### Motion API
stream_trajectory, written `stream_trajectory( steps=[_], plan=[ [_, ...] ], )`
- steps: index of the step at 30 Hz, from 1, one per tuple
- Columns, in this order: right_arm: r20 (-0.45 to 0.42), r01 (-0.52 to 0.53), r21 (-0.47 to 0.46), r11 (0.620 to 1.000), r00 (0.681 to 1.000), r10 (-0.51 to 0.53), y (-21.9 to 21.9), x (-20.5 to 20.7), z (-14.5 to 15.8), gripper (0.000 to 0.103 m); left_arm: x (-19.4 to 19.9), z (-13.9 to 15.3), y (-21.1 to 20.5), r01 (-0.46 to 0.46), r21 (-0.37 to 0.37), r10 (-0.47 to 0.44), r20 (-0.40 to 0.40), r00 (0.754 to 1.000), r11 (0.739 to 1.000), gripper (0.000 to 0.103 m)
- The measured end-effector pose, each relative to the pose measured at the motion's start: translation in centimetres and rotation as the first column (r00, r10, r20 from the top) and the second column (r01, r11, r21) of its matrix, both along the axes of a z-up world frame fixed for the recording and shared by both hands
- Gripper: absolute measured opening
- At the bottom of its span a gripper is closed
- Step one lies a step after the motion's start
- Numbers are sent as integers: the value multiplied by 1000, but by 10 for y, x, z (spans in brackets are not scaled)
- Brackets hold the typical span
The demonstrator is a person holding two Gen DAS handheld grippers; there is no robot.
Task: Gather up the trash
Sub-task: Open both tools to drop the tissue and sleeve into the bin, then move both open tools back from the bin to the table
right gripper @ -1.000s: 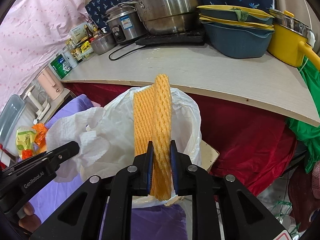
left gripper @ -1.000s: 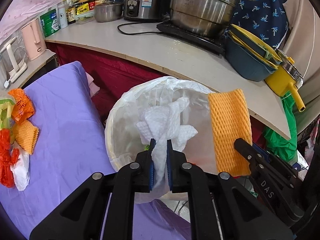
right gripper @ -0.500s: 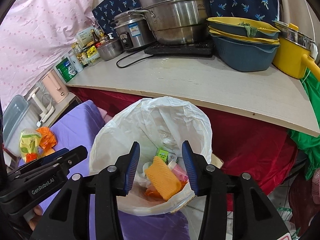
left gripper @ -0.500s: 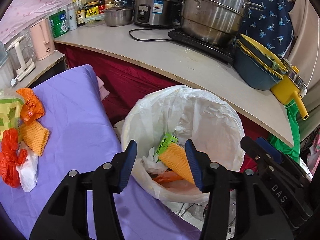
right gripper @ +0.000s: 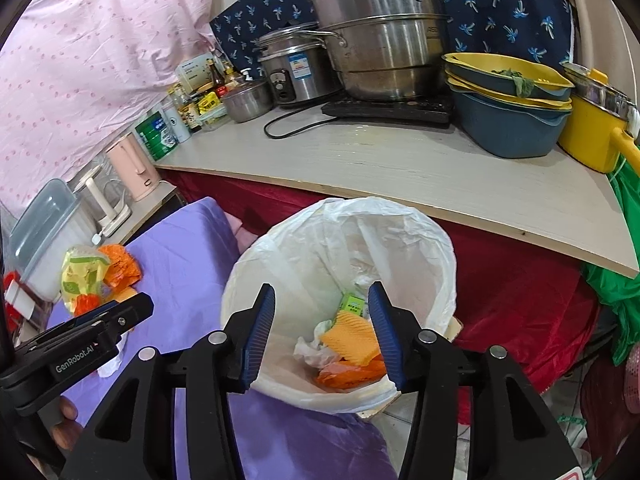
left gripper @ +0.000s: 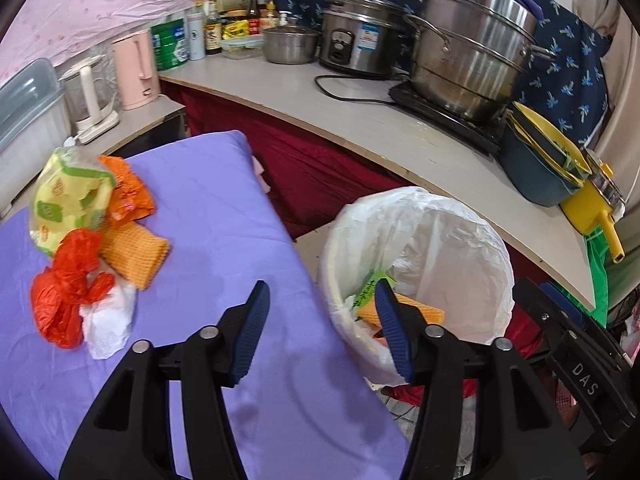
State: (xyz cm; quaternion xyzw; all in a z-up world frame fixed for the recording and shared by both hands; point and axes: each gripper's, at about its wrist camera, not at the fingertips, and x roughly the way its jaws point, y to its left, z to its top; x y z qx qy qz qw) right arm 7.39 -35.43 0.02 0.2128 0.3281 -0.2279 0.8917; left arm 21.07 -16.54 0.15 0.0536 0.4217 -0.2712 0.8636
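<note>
A bin lined with a white bag [right gripper: 420, 236] [left gripper: 460, 216] stands beside the purple-covered table [left gripper: 224, 216]. Inside it lie an orange foam net [right gripper: 352, 338], white tissue [right gripper: 312, 354], a green carton [right gripper: 352, 304] and an orange wrapper. My right gripper [right gripper: 322, 330] hangs over the bin, jaws opening, nothing between them. My left gripper [left gripper: 322, 326] hovers over the table edge next to the bin, jaws also opening and empty. On the table's left a pile remains: a yellow-green packet [left gripper: 68, 200], orange wrapper [left gripper: 128, 196], orange foam net [left gripper: 132, 254], red bag [left gripper: 64, 296], white tissue [left gripper: 108, 320].
Behind the bin runs a pale counter [right gripper: 400, 168] over a red cloth, carrying steel pots [right gripper: 380, 40], a rice cooker, blue and yellow basins [right gripper: 508, 120], a yellow pot, bottles and a pink kettle [left gripper: 134, 70]. A green bag [right gripper: 624, 272] hangs at the right.
Both grippers opened and let go: the white tissue and the orange foam net dropped into the bin. The left gripper has swung left and up, toward the pile on the table.
</note>
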Motion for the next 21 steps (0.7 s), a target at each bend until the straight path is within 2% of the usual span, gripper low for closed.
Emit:
stream_trajectory(
  steps=[10, 21],
  plan=[
    [-1, -99, -7, 995, 995, 99, 53, 21, 6, 51, 13, 4, 77, -146, 5, 146, 13, 989, 989, 59],
    [-10, -195, -8, 981, 981, 195, 108, 49, 8, 51, 28, -1, 155, -286, 21, 286, 13, 958, 958, 61]
  ],
)
